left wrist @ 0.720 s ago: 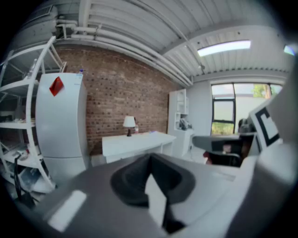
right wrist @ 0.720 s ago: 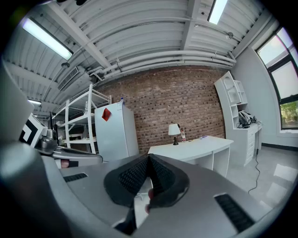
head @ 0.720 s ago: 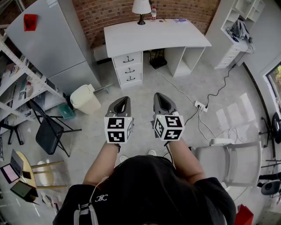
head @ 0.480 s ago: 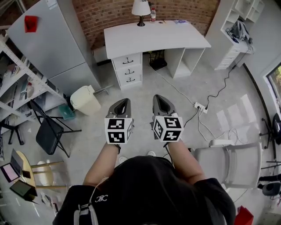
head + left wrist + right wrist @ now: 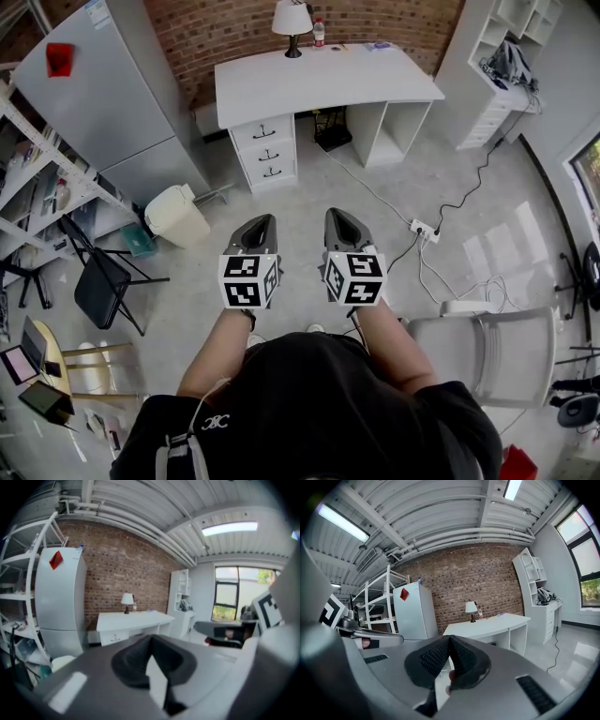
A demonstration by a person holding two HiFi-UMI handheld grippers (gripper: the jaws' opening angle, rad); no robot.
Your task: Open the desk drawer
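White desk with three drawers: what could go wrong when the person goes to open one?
Both the left gripper and the right gripper have closed jaws; they must open before reaching a small dark drawer handle. A white cable lies on the grey floor before the white desk; tripping is possible.

I see the white curved-top bench (image 5: 323, 80) against the red brick wall (image 5: 225, 33). Its stack of three white drawers (image 5: 265, 153), black handles, sits flush. Left gripper (image 5: 262, 221) and right gripper (image 5: 336, 215) are side by side over the grey floor (image 5: 394, 197), well short of the bench, each one's fingers together.
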